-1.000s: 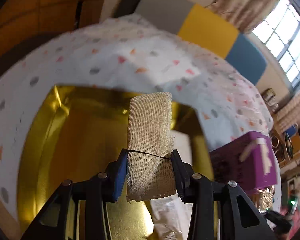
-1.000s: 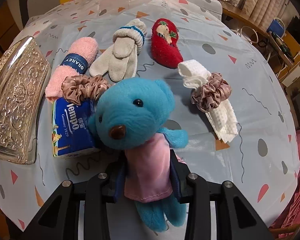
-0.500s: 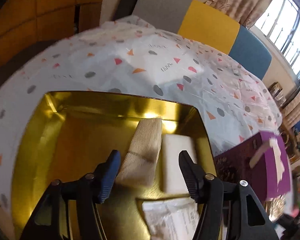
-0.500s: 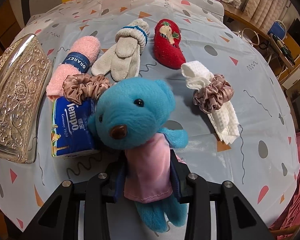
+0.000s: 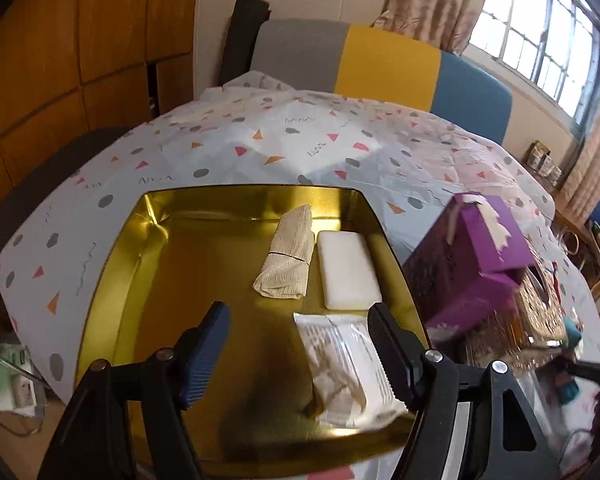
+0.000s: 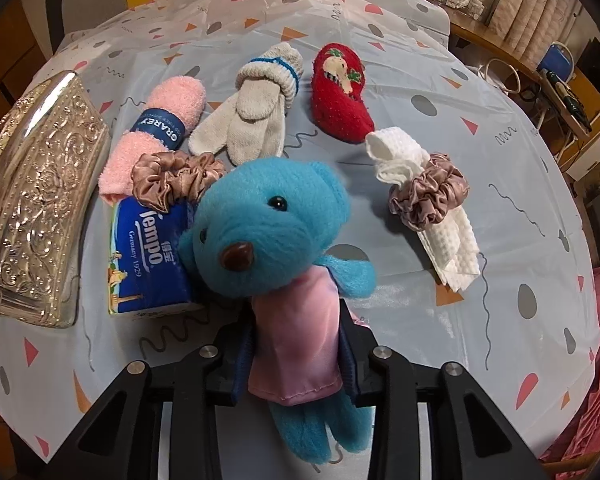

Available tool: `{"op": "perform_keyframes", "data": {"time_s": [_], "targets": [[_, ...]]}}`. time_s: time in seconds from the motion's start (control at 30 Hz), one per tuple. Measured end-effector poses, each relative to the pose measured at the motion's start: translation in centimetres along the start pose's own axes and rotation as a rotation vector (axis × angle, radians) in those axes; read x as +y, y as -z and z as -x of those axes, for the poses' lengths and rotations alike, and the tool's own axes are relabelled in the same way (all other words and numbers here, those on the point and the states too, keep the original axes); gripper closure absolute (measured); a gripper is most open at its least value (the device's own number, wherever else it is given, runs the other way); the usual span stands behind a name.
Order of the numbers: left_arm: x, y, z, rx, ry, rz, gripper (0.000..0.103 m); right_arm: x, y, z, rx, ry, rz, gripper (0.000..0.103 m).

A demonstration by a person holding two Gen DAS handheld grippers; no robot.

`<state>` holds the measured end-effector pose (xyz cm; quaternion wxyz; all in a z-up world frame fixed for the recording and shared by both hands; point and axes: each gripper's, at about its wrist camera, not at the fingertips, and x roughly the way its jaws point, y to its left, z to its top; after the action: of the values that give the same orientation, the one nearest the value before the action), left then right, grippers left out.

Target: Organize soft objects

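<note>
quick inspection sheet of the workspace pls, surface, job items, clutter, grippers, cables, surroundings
surface: table under a patterned tablecloth.
job's things: gold tin holds a gauze roll, white pad and sealed packet; on the cloth lie a pink towel roll, knit glove, red slipper, two scrunchies, waffle cloth, Tempo tissue pack.
clutter: embossed silver lid, purple box.
grippers: left gripper open, jaws just opening, nothing between; right gripper shut on blue teddy bear.
cables: white cord on side desk.
surroundings: colour-block chair, window.

Tissue pack [image 6: 148,256] partly behind teddy bear [image 6: 268,232], purple box [image 5: 476,264] motion-blurred
</note>
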<state>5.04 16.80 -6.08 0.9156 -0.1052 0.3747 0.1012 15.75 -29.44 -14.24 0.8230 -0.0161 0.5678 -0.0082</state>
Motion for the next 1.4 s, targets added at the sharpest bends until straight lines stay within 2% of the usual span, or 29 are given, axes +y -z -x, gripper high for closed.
{"op": "perform_keyframes", "data": {"time_s": [0.2,0.3,0.43,0.7,0.87,1.03,1.2,1.4], "targets": [[-0.1,1.0,2.2,-0.043,-0.009,-0.062,0.027,0.2,0.4,1.3,-0.040,-0.056,-0.024,0.071],[0.1,1.2,2.7,-0.054,-0.004,-0.070,0.027,0.2,0.8,2.8,-0.092,-0.099,-0.055,0.071],[0.4,1.4,3.0,-0.055,0.003,-0.065,0.027,0.0,0.9,5.1,-0.165,-0.110,-0.088,0.071],[0.6,1.6,3.8,-0.072,0.016,-0.066,0.027,1.4,-2.3,10.3,-0.310,-0.176,-0.090,0.071],[1.1,1.8,4.2,-0.075,0.009,-0.065,0.027,6.3,-4.7,13.0,-0.363,-0.251,0.000,0.071],[2.5,1.9,4.5,-0.079,-0.013,-0.046,0.027,13.5,-6.3,15.2,-0.389,-0.337,0.123,0.071],[4.4,2.1,4.7,-0.078,-0.047,-0.009,0.027,21.6,-6.1,17.2,-0.403,-0.416,0.278,0.071],[7.3,2.0,5.7,-0.101,-0.110,0.049,0.027,30.6,-4.3,16.9,-0.341,-0.495,0.436,0.071]]}}
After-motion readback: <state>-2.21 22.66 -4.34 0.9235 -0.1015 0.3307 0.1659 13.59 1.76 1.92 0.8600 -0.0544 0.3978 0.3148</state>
